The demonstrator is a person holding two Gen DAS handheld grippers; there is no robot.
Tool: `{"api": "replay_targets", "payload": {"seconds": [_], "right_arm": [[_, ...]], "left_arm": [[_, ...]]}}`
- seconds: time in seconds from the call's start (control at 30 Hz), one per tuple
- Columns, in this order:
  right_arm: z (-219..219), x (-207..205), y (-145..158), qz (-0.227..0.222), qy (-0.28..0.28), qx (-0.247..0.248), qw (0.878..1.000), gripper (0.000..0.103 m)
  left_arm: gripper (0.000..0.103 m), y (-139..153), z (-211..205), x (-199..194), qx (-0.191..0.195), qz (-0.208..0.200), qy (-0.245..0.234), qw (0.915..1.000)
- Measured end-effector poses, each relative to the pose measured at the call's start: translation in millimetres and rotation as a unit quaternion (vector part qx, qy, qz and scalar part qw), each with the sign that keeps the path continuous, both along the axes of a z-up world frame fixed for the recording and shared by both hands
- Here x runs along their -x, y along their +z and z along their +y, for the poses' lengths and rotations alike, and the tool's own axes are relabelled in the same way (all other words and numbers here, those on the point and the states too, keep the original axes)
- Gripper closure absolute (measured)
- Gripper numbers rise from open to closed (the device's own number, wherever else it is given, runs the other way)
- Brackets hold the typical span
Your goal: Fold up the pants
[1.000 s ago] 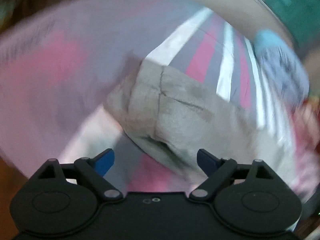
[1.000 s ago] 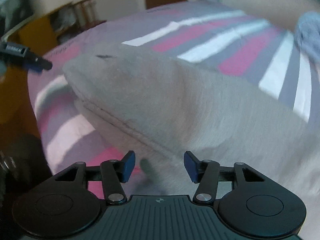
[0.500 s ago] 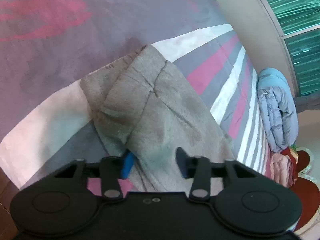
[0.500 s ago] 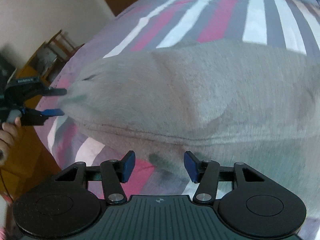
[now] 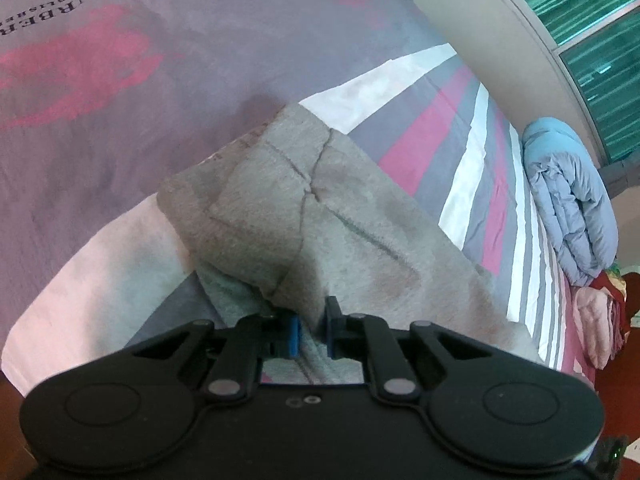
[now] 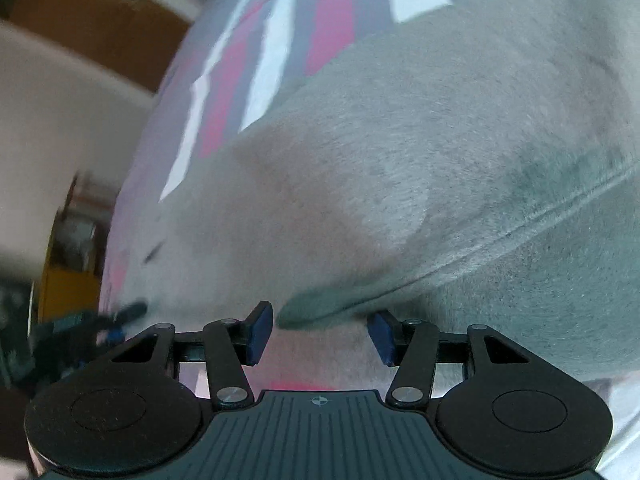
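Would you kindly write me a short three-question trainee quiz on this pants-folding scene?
1. True or false: the left tongs are shut on the grey pants.
2. What lies between the right tongs? A) a fold of the pants B) a pillow C) nothing
3. What colour is the rolled duvet at the far end of the striped bed sheet?

Key: 1 true; 2 A, with the jaws closing but not yet pressing; 3 light blue.

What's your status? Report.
Left hand-held gripper shut on pants. Right hand-held gripper closing, pants edge between pads, not pinched. Nothing in the way.
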State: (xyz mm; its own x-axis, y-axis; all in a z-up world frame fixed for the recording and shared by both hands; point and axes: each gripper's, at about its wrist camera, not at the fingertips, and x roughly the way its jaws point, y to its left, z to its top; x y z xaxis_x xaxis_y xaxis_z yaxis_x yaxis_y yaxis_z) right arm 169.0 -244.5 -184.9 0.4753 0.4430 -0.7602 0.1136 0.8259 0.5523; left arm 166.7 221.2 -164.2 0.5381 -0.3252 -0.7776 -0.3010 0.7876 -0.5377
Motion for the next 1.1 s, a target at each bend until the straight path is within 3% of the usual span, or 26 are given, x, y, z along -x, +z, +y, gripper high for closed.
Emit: {"api": "replay_targets", "payload": {"seconds": [0.03, 0.13, 0.27, 0.37, 0.47, 0.53, 0.63, 0.73, 0.83, 0.97, 1.1], "right_arm": [[0.9, -1.5, -1.8, 0.003, -0.010, 0.003, 1.000, 0.099], [6.0, 4.9, 1.9, -0.020, -0.028, 0.018, 0.999, 0.099], [36.1, 30.4, 39.8, -0.122, 0.031, 0.102, 0.987, 0.099], [46.0, 44.8, 59.5, -0.152, 0.041, 0.093, 0.983, 0.099], [57.0, 58.7, 50.0, -0.149, 0.056, 0.091, 0.983, 0.099], [62.9, 60.0, 29.0, -0.124, 0.057, 0.098, 0.986, 0.099], [61.6, 56.5, 1.6, -0.092, 0.053, 0.107, 0.989, 0.099], [59.9, 59.7, -4.3, -0.090, 0.049, 0.112, 0.988, 0.099], [61.2, 61.3, 0.5, -0.098, 0.050, 0.124, 0.986, 0.099], [67.3, 59.1, 2.0, -0.087, 0.054, 0.120, 0.988, 0.096], [67.1, 61.3, 2.4, -0.084, 0.051, 0.115, 0.989, 0.093]], "left_arm": [[0.100, 0.1, -0.5, -0.3, -0.003, -0.001, -0.002, 1.0000], [0.100, 5.4, 0.1, -1.9, -0.011, -0.011, -0.012, 0.9998], [0.100, 29.3, 6.1, -9.7, -0.043, -0.046, -0.036, 0.9973], [0.100, 36.3, 18.9, -13.9, -0.043, -0.055, -0.035, 0.9969], [0.100, 20.6, 23.2, -11.7, -0.057, -0.036, -0.042, 0.9968], [0.100, 0.3, 24.1, -6.9, -0.062, -0.012, -0.039, 0.9972], [0.094, -17.3, 27.7, 1.0, -0.038, 0.011, -0.034, 0.9986], [0.088, -8.3, 39.3, 5.3, -0.006, 0.011, -0.028, 0.9995], [0.081, 1.2, 59.1, 11.5, 0.019, 0.010, 0.012, 0.9997], [0.078, 10.3, 69.5, 16.3, 0.016, 0.003, 0.035, 0.9993], [0.075, 9.2, 59.3, 11.5, -0.020, 0.003, 0.031, 0.9993]]}}
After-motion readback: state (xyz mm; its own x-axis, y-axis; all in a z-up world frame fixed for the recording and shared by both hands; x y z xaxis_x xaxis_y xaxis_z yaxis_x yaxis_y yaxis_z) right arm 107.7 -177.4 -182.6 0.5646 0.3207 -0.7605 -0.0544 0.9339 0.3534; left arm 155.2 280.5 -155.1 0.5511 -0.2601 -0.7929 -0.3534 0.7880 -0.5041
